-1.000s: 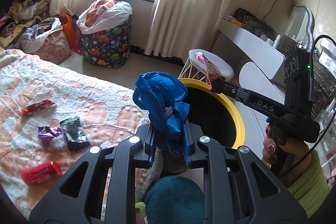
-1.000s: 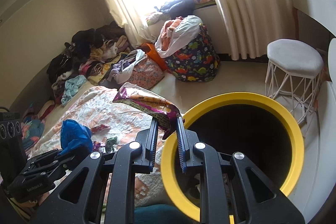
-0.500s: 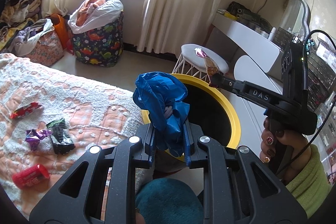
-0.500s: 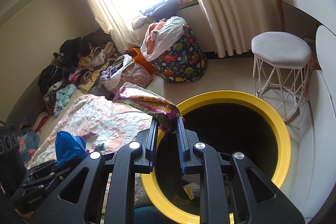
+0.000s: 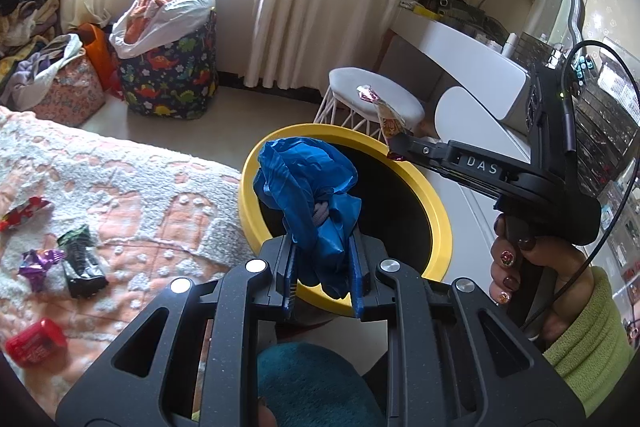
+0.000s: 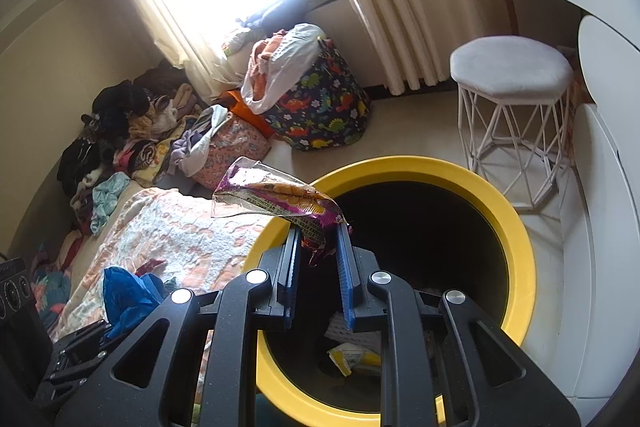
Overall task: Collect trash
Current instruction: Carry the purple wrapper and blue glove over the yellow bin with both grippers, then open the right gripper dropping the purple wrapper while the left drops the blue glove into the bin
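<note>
A bed with a peach and white blanket (image 5: 120, 195) fills the left side of the room, and pressed against its near right edge stands a round bin with a yellow rim (image 6: 516, 227) and a black inside, a yellow packet (image 6: 352, 359) lying at its bottom. Beyond the bin, toward the far curtains, sit a white stool (image 6: 512, 71) on a wire frame and a dinosaur-print hamper (image 5: 172, 75) stuffed with a white bag. The left gripper (image 5: 323, 275) has its jaws closed on a crumpled blue plastic bag (image 5: 308, 183), which bulges up above the fingers and hangs over the near left part of the bin's mouth. The right gripper (image 6: 318, 259), held by a hand (image 5: 532, 279) in a green sleeve, has its jaws clamped on one end of a purple snack wrapper (image 6: 276, 201); the wrapper sticks out to the left, over the bin's left rim. Still lying on the blanket, left of the bin and well apart from it, are a red packet (image 5: 34, 343) nearest, a dark green wrapper (image 5: 82, 259), a small purple wrapper (image 5: 38, 261) beside it, and a red wrapper (image 5: 22, 213) farther back
</note>
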Demonstrator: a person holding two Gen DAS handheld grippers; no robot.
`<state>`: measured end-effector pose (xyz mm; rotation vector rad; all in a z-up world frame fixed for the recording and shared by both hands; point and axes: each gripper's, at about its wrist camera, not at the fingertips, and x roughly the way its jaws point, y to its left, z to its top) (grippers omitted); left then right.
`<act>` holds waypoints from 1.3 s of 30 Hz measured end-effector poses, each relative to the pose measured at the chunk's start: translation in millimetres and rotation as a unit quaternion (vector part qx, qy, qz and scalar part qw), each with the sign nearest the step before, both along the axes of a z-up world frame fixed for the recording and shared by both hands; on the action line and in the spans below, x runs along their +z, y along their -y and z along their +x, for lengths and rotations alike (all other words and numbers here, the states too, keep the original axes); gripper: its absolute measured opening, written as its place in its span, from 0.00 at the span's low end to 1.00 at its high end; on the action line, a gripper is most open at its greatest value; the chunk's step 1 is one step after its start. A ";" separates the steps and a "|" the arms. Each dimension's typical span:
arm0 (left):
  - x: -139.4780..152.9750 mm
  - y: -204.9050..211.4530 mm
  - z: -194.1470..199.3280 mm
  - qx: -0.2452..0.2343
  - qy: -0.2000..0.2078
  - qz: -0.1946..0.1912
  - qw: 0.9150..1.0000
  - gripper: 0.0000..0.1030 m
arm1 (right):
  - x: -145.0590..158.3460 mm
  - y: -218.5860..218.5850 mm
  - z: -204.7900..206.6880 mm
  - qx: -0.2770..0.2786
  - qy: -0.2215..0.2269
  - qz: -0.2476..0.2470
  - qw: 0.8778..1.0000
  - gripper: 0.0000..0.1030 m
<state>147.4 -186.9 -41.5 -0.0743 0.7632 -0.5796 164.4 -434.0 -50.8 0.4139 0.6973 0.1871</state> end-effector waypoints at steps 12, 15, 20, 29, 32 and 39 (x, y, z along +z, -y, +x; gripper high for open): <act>-16.9 27.3 15.1 -0.026 -0.015 0.011 0.999 0.14 | -14.9 13.0 4.4 -0.026 -0.024 0.007 0.999 0.17; -23.1 33.5 22.9 -0.029 -0.022 0.014 0.999 0.14 | -19.1 17.3 4.8 -0.032 -0.030 0.010 0.999 0.17; -34.0 42.5 29.9 -0.034 -0.030 0.022 0.999 0.14 | -25.5 24.2 5.8 -0.043 -0.040 0.012 0.998 0.17; -51.5 50.7 46.7 -0.033 -0.053 0.024 0.998 0.14 | -34.2 30.9 10.2 -0.054 -0.054 0.016 0.997 0.19; -56.7 53.3 53.2 -0.035 -0.060 0.023 0.997 0.14 | -37.0 35.1 10.7 -0.059 -0.058 0.021 0.996 0.19; -61.7 51.5 56.5 -0.025 -0.060 0.022 0.998 0.53 | -39.6 38.2 11.6 -0.069 -0.066 0.030 0.995 0.39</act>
